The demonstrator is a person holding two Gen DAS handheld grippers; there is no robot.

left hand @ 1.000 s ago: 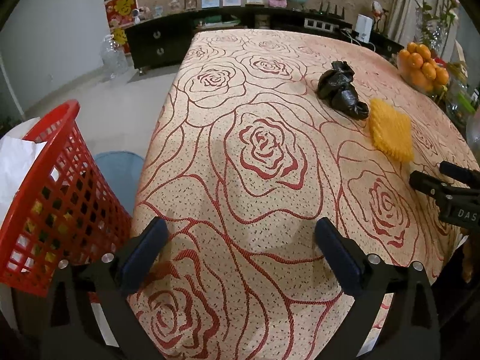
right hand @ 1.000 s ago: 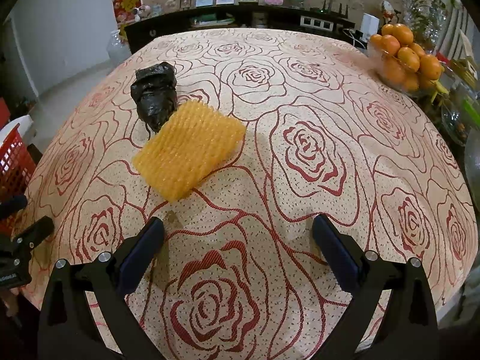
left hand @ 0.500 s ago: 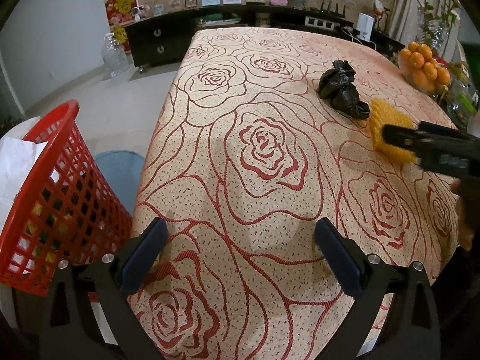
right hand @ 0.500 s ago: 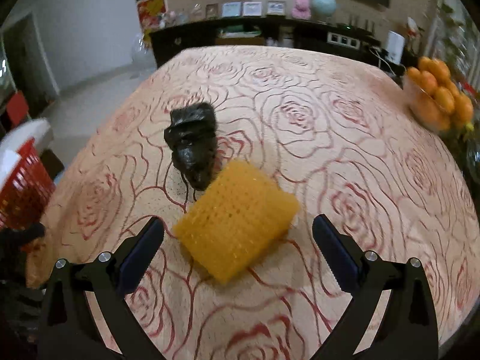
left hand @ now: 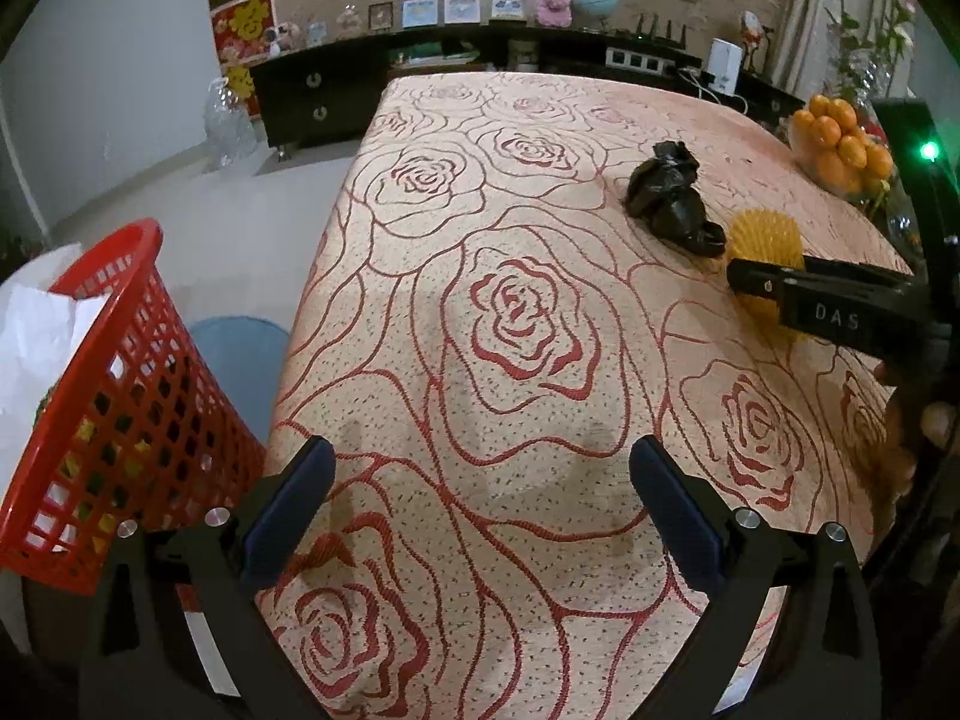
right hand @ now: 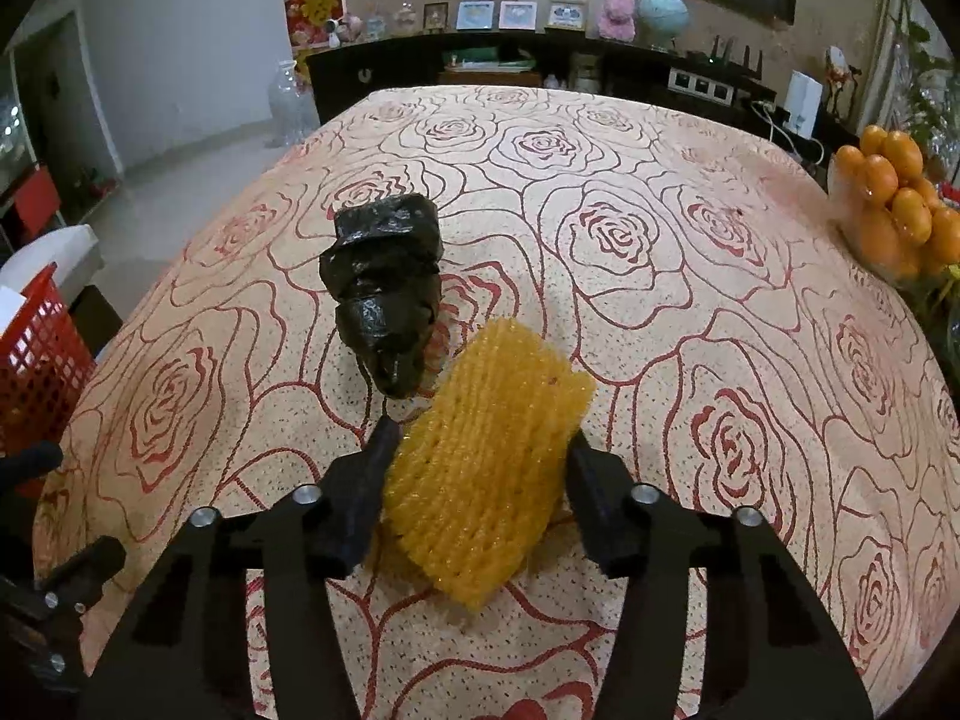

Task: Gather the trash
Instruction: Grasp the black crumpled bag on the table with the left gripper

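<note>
A yellow foam net (right hand: 489,468) is found on the rose-patterned tablecloth (right hand: 660,276), towards the near right part of the table, and it is bowed upward between the two fingers of the right gripper (right hand: 480,480). The jaws of that gripper are closing, and both pads are already pressed against the net's sides. Just beyond the net, on its far left, a crumpled black bag (right hand: 384,294) is lying on the cloth, close to the net's far corner. Further to the right, at the table's edge, a bowl of oranges (right hand: 894,210) is seen. In the left wrist view the left gripper (left hand: 480,516) is held over the near edge of the table with its jaws spread wide and nothing between them. A red basket (left hand: 114,402) with white paper in it is standing beside the table on the left, below the cloth's edge.
</note>
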